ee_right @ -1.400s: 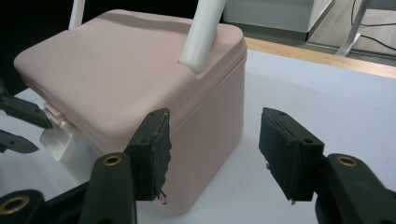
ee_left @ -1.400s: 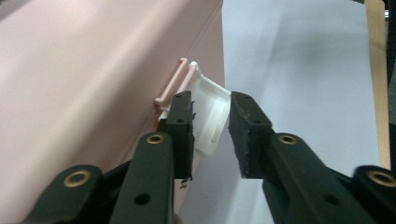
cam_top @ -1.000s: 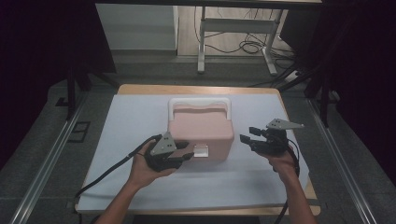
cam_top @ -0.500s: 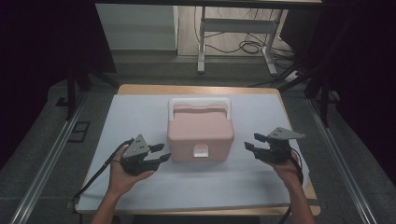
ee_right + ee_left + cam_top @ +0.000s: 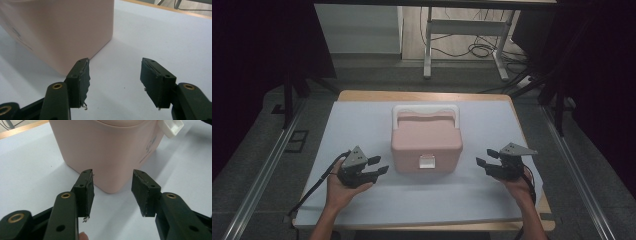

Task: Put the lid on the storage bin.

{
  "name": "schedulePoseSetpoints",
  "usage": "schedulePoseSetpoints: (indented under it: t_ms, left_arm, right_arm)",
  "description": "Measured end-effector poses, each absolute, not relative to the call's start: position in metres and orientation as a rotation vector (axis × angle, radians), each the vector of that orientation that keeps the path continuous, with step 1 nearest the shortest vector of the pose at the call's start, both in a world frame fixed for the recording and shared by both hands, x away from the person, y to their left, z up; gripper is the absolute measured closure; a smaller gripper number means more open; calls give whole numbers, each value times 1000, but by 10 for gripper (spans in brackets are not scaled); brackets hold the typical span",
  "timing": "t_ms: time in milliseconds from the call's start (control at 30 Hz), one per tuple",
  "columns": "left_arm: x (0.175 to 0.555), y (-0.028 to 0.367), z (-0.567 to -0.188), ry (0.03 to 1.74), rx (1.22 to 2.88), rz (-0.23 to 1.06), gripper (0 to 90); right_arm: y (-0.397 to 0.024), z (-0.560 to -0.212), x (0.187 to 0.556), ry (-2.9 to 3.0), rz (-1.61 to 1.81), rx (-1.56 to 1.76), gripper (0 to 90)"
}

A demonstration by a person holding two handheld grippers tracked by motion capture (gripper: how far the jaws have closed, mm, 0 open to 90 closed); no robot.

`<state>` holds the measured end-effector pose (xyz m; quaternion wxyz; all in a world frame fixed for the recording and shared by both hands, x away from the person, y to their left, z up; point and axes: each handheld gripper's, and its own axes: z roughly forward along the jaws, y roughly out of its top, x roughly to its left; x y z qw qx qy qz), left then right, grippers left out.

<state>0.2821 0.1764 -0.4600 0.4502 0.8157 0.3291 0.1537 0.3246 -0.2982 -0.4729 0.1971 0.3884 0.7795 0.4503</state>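
Note:
A pink lidded box (image 5: 426, 142) with a white handle (image 5: 426, 110) folded back and a white front latch (image 5: 427, 162) stands in the middle of the white mat (image 5: 362, 125). My left gripper (image 5: 379, 166) hovers left of the box's front corner and points at it. Its jaws have just been opening, with nothing between them. In the left gripper view the box (image 5: 110, 147) is just beyond the left gripper (image 5: 112, 180), and the latch (image 5: 172, 126) is at the upper right. My right gripper (image 5: 484, 162) is open to the right of the box, apart from it. The right gripper view has the box's corner (image 5: 55, 30) ahead and left of the right gripper (image 5: 115, 65).
The mat covers a wooden table (image 5: 422, 95) whose edge shows at the back. A desk frame (image 5: 462, 40) and cables (image 5: 472, 50) are on the floor behind. A metal rail (image 5: 262, 175) runs along the left side. Bare mat lies in front of the box.
Both hands have drawn away from the box and sunk toward the mat. The left gripper went left from the front latch area, and its jaws stand wider. The right slid slightly right.

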Motion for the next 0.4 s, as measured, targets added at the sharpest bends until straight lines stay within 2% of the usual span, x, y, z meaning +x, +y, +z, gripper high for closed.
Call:
schedulePoseSetpoints:
  t_ms: [400]
  left_arm:
    - [283,180,-461,824,2004,367,498]
  right_arm:
    - [-297,-473,325,2179,1257,1080,400]
